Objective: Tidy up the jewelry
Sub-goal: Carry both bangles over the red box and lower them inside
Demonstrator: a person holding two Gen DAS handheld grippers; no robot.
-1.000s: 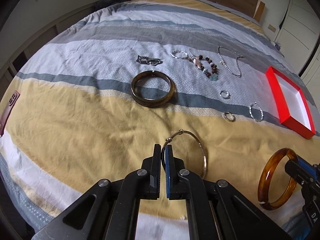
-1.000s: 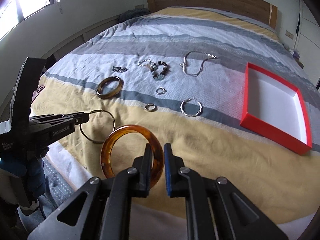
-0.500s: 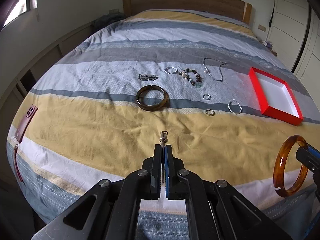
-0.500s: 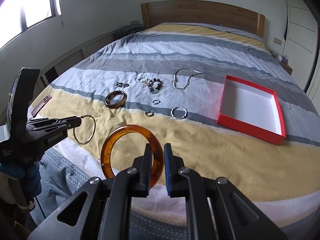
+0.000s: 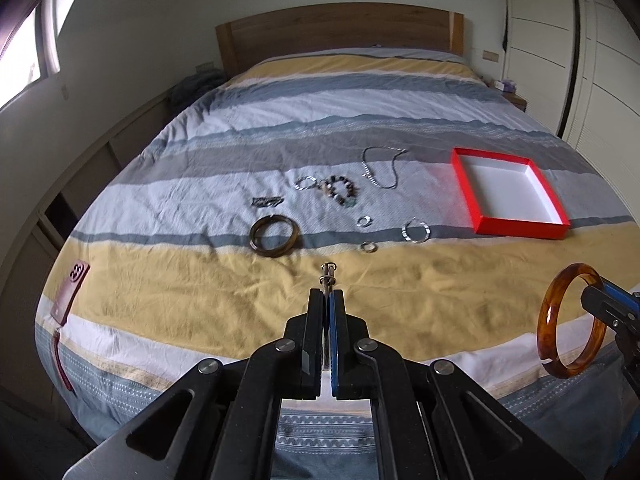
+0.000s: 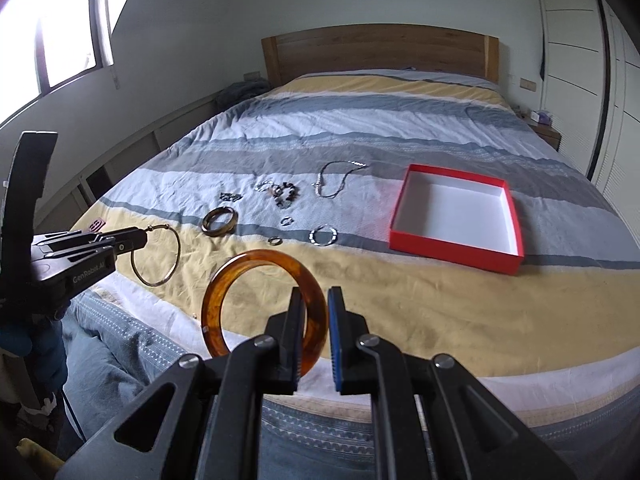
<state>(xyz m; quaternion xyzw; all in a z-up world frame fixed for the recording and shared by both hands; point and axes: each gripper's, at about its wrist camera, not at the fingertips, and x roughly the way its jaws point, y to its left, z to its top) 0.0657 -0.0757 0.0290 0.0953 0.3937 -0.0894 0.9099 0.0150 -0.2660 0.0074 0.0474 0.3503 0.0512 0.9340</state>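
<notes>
On striped bed (image 5: 200,280): red box (image 5: 516,226); left fingers (image 5: 329,312) pinching hoop (image 6: 158,256), right fingers (image 6: 314,312) pinching amber bangle (image 6: 224,284).

Striped bed (image 5: 280,128), wooden headboard (image 5: 340,36), white wardrobe (image 5: 560,60), bright window (image 6: 68,44), pale walls

Location: a home bedroom. A bed (image 5: 360,128) with a striped duvet fills the room. Behind the bed stands a wooden headboard (image 5: 340,36); to its right, white wardrobe doors (image 5: 560,60); to its left, a window (image 6: 68,52).
</notes>
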